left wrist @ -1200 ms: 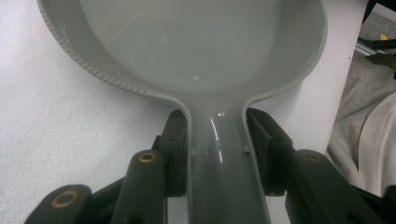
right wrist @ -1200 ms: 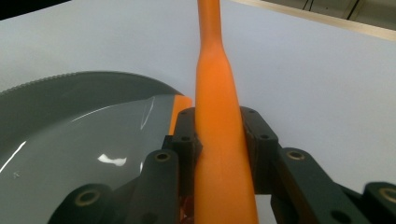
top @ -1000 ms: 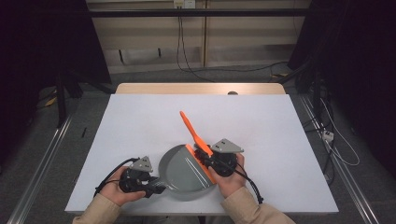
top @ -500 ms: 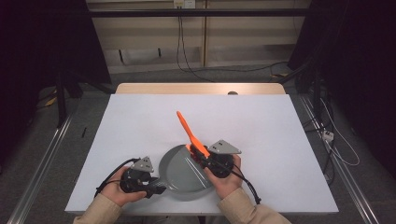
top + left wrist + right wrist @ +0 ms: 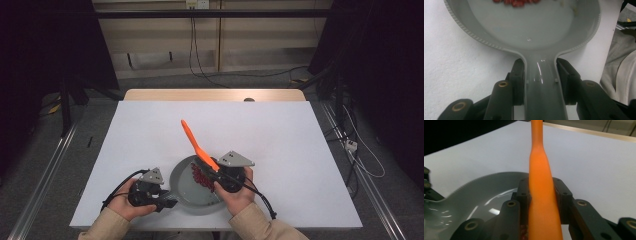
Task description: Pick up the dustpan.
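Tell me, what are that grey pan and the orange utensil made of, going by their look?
The grey pan looks like glossy moulded plastic, possibly glazed ceramic: it is a uniform grey with soft highlights on its handle and a fine ribbed rim. The orange utensil looks like matte silicone or soft plastic: an even, saturated colour, no sharp glints and a smoothly rounded handle. Neither can be told for certain from looks alone.

White table (image 5: 280,130) brightly, evenly lit from above; surroundings beyond table dark, near black at both sides. Shadows soft, faint. Grey pan (image 5: 534,27) carries specular streaks on handle and small glint on floor — overhead source. Orange utensil (image 5: 541,195) close to lens, soft-focused; jaws beside it blurred — far table edge behind it also soft.
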{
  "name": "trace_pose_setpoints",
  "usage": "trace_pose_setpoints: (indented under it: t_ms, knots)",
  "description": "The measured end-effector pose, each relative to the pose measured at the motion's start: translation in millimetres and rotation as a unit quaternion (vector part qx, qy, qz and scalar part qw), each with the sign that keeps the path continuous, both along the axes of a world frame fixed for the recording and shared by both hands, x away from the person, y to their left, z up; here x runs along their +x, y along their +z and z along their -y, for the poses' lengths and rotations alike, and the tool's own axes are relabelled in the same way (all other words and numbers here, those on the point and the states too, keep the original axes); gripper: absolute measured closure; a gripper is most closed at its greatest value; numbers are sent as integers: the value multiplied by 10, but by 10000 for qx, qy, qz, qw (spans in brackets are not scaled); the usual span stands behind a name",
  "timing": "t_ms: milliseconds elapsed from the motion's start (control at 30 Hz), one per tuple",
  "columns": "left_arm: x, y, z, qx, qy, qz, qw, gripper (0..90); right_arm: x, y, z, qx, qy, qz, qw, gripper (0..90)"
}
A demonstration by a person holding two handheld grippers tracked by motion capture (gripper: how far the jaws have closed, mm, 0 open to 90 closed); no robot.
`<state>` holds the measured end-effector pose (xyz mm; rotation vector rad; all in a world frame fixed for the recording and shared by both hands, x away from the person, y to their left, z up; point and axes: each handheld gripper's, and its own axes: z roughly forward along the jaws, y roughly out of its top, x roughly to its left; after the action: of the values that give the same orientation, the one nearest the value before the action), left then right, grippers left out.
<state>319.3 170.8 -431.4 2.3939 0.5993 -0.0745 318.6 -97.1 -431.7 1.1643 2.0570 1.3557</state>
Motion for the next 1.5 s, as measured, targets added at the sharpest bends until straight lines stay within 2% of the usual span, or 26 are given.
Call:
trace_pose_setpoints:
  t_ms: [67,100,167,300,400,600,700,733,767,867,967,1100,1133,1167,1367,1500]
  knots:
    - [1,-9,-3,-87,9,-45,10000,620,2,10,-6,146,65,19,9999,711]
    - [1,-10,-3,-89,2,-36,10000,620,10,20,-1,116,76,77,9999,712]
    - [4,-10,-5,-84,-7,-42,10000,620,37,50,42,210,85,89,9997,711]
    - [1,-11,-4,-88,4,-29,10000,620,107,133,181,400,-70,190,9990,712]
    - [11,-6,-11,-64,-40,-26,10000,620,155,145,273,285,-177,235,9992,712]
    - [6,-17,-16,-121,52,-41,9999,620,237,42,399,78,-333,138,9993,712]
    - [10,-21,-5,-50,9,8,10000,617,244,12,438,40,-367,99,9993,711]
    - [-1,-23,14,0,75,50,10000,616,243,9,443,27,-374,81,9993,711]
    - [0,-26,27,-19,68,64,10000,613,242,9,446,9,-365,74,9993,711]
    - [1,-26,71,100,78,169,9998,599,236,18,464,-5,-343,78,9994,711]
    - [-9,-35,115,210,111,173,9996,629,229,32,494,-64,-336,90,9994,711]
    - [-9,-41,109,143,131,200,9996,635,221,42,570,-72,-388,86,9992,712]
    - [-10,-42,105,150,148,272,9994,635,220,44,593,-71,-392,80,9992,711]
    - [-13,-49,107,125,219,291,9993,635,219,45,611,-66,-408,83,9991,711]
    - [-6,-49,95,74,279,418,9987,636,215,58,695,-55,-447,105,9989,711]
    - [5,-42,68,-84,395,468,9981,636,217,64,721,-45,-450,97,9989,711]
